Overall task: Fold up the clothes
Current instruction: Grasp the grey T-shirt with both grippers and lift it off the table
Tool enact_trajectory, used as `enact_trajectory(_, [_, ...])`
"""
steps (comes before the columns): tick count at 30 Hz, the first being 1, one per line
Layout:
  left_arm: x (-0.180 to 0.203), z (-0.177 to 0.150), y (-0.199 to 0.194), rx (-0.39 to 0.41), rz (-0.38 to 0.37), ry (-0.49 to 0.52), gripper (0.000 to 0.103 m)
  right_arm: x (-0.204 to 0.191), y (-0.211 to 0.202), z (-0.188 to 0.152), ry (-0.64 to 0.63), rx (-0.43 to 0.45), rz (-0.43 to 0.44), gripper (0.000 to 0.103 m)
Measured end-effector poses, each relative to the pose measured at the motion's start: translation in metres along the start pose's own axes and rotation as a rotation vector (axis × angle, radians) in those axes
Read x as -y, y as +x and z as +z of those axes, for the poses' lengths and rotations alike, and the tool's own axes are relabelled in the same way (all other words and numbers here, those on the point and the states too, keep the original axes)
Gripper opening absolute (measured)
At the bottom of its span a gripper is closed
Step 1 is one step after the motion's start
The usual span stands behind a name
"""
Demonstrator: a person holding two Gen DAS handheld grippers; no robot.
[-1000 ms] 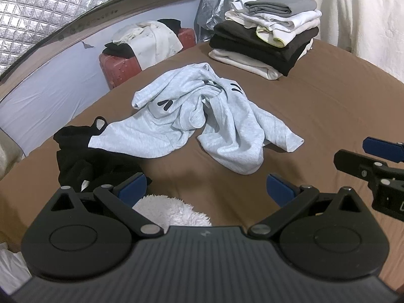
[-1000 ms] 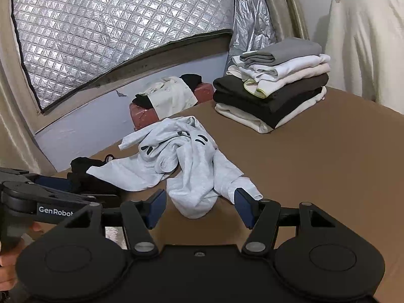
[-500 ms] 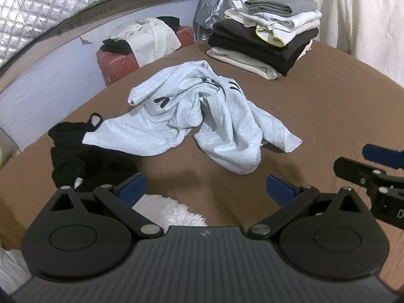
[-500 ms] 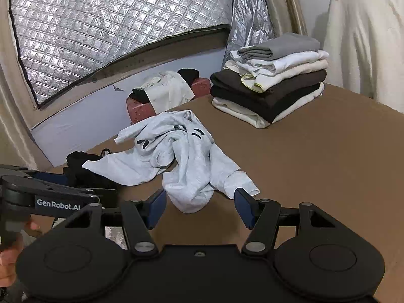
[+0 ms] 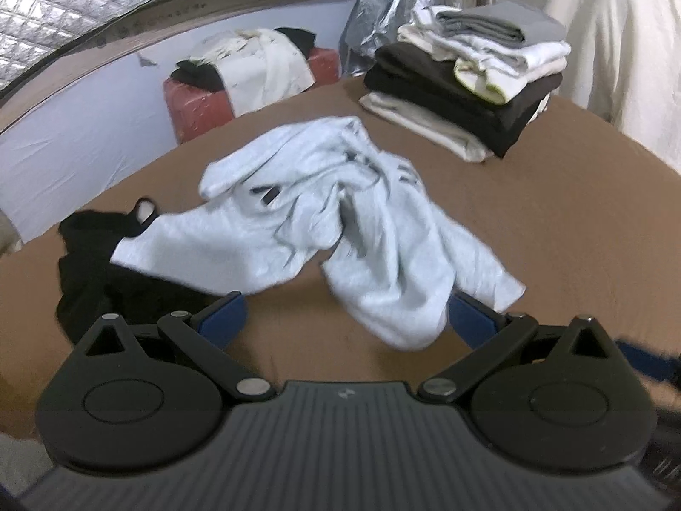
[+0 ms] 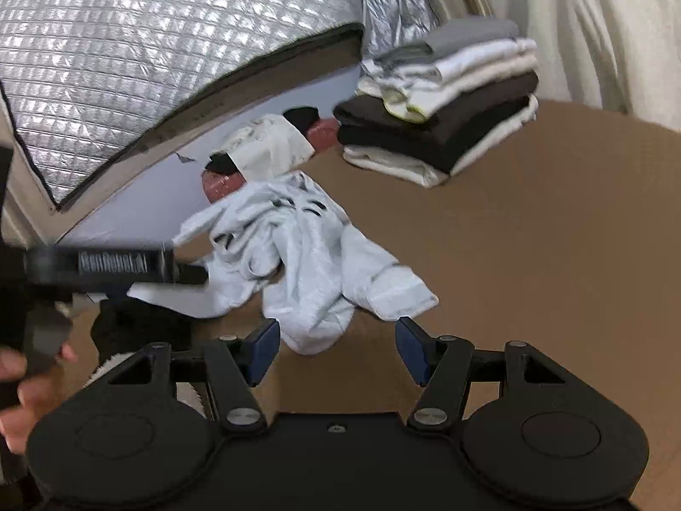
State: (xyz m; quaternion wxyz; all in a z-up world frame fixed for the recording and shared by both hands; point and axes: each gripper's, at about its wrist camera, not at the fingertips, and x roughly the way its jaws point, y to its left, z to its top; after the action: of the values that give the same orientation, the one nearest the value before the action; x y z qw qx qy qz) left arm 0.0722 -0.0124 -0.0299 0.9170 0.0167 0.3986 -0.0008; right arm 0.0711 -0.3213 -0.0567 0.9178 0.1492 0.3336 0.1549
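Observation:
A crumpled pale grey garment (image 5: 340, 230) with black marks lies in the middle of the brown bed (image 5: 574, 221). My left gripper (image 5: 344, 319) is open, and the garment's near fold hangs loosely between its blue pads without being pinched. In the right wrist view the same garment (image 6: 306, 255) lies just ahead of my right gripper (image 6: 338, 343), which is open; the garment's lowest fold reaches the gap between its fingers. The left gripper (image 6: 119, 266) shows blurred at the left of that view, over the garment's left edge, with a hand (image 6: 25, 391) holding it.
A black garment (image 5: 98, 272) lies left of the grey one. A stack of folded clothes (image 5: 468, 93) sits at the back right. Off the bed's far edge, a red box (image 5: 200, 102) has white and black clothes draped on it. Cream fabric (image 6: 596, 30) hangs at the right.
Both grippers have come down and closer to the grey garment. Its near fold now lies between the left gripper's fingers. The garment has not moved.

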Motion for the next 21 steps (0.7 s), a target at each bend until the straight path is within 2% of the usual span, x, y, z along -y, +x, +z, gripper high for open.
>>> enact_trajectory(5, [0.003,0.042,0.030,0.007,-0.011,-0.069,0.103,0.012,0.024,0.011,0.025,-0.052,-0.021,0.066])
enact_trajectory(8, [-0.005,0.069,0.056,-0.020,-0.031,-0.129,0.103,0.013,0.031,0.022,0.030,-0.069,-0.012,0.066])
enact_trajectory(11, [-0.024,0.078,0.083,-0.037,-0.023,-0.208,0.103,0.009,0.041,0.029,-0.009,-0.101,-0.020,0.066])
enact_trajectory(13, [-0.038,0.073,0.103,-0.063,0.004,-0.251,0.103,0.006,0.053,0.031,-0.051,-0.141,-0.035,0.066])
enact_trajectory(15, [-0.050,0.063,0.121,-0.098,0.081,-0.262,0.103,0.006,0.067,0.030,-0.064,-0.167,-0.027,0.066])
enact_trajectory(17, [-0.062,0.054,0.139,-0.124,0.121,-0.251,0.103,0.006,0.083,0.026,-0.065,-0.181,-0.009,0.067])
enact_trajectory(19, [-0.078,0.048,0.156,-0.153,0.113,-0.296,0.103,0.007,0.099,0.022,-0.062,-0.189,0.006,0.069])
enact_trajectory(21, [-0.096,0.046,0.167,-0.147,0.072,-0.385,0.103,0.005,0.121,0.021,-0.058,-0.201,0.010,0.069])
